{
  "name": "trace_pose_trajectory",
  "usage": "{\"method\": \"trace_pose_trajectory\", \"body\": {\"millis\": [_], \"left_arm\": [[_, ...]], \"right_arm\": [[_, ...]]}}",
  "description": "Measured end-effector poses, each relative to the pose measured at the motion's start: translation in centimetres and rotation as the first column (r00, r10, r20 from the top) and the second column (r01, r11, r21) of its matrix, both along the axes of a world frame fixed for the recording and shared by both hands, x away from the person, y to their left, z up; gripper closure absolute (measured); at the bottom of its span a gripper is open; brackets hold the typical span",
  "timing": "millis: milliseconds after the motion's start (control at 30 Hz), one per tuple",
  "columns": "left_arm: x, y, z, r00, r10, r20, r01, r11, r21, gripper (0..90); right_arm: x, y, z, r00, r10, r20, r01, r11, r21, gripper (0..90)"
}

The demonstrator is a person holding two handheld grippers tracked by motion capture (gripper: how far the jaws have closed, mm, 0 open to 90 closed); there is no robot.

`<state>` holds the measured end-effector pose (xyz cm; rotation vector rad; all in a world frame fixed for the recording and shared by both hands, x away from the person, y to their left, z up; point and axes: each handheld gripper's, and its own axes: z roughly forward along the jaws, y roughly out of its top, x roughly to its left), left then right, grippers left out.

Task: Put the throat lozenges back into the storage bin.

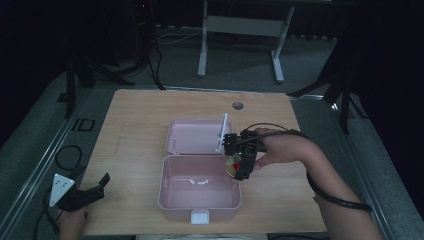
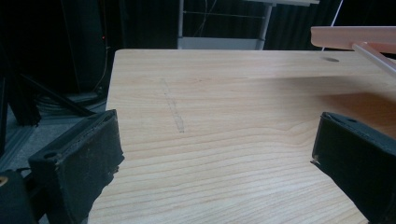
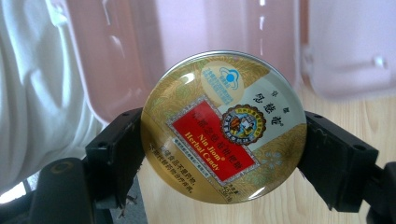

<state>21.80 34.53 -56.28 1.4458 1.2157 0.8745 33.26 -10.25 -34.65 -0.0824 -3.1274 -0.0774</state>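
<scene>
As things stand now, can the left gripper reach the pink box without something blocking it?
Probably yes. The left gripper sits open at the table's near left corner, holding nothing, and only bare wood lies between it and the open pink box.

Lab-style recording space: bare wooden table (image 1: 150, 150) on grey floor, black curtains around, tripod legs (image 1: 75, 80) and loose cables (image 1: 155, 60) nearby, white desk frame (image 1: 240, 30) behind.
</scene>
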Motion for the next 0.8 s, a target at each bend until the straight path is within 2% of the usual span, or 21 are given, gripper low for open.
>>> {"method": "trace_pose_trajectory", "body": {"millis": [133, 300, 433, 600, 667, 800], "left_arm": [[0.0, 0.0, 0.0, 1.0000, -0.001, 0.003, 0.001, 1.0000, 0.000, 2.0], [0.0, 0.0, 0.0, 1.0000, -0.002, 0.002, 0.002, 1.0000, -0.001, 2.0], [0.0, 0.0, 0.0, 1.0000, -0.002, 0.002, 0.002, 1.0000, 0.000, 2.0], [0.0, 0.0, 0.0, 1.0000, -0.003, 0.002, 0.003, 1.0000, 0.002, 2.0], [0.0, 0.0, 0.0, 1.0000, -0.002, 0.003, 0.002, 1.0000, 0.000, 2.0], [0.0, 0.0, 0.0, 1.0000, -0.001, 0.002, 0.001, 1.0000, 0.000, 2.0]], "right_arm": [[-0.7, 1.7, -0.4, 0.9985, 0.051, -0.022, -0.051, 0.999, 0.007, 20.0], [-1.0, 2.5, -1.2, 0.9962, 0.074, -0.046, -0.074, 0.997, 0.015, 20.0], [-1.1, 3.1, -2.8, 0.9938, 0.091, -0.065, -0.091, 0.996, 0.004, 20.0], [-1.2, 3.7, -5.6, 0.9882, 0.115, -0.101, -0.117, 0.993, -0.008, 20.0], [-1.2, 4.0, -6.6, 0.9869, 0.125, -0.102, -0.127, 0.992, -0.014, 20.0], [-1.1, 4.5, -8.5, 0.9843, 0.131, -0.118, -0.138, 0.989, -0.048, 20.0]]}}
